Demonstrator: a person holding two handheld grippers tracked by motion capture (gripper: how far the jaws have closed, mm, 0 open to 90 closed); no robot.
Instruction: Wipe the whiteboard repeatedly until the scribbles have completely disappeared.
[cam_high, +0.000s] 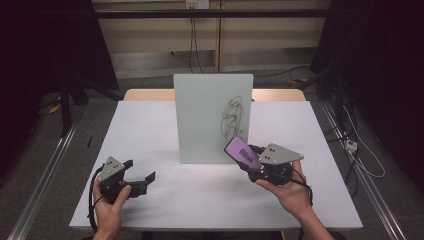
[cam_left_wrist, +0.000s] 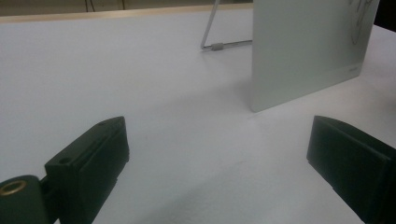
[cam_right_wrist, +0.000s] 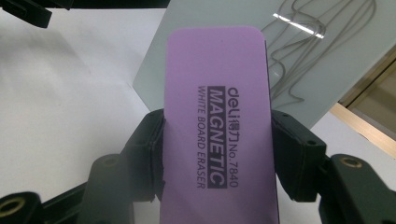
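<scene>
white table (cam_high: 150, 125); upright whiteboard (cam_high: 205, 115) with black scribble stands mid-table on wire stand (cam_left_wrist: 219, 45).

A white table (cam_high: 150, 125) with cables (cam_high: 362, 150) on the floor beside it.

A purple eraser (cam_high: 243, 152), a flat rounded block printed "MAGNETIC WHITE BOARD ERASER", sits tilted right of centre, near the lower edge of the upright whiteboard (cam_high: 205, 110) with black scribbles.

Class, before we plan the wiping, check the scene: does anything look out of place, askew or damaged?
Nothing stands out. The whiteboard stands upright on the table, its only mark a dark scribble. The right gripper holds the purple eraser near it.
</scene>
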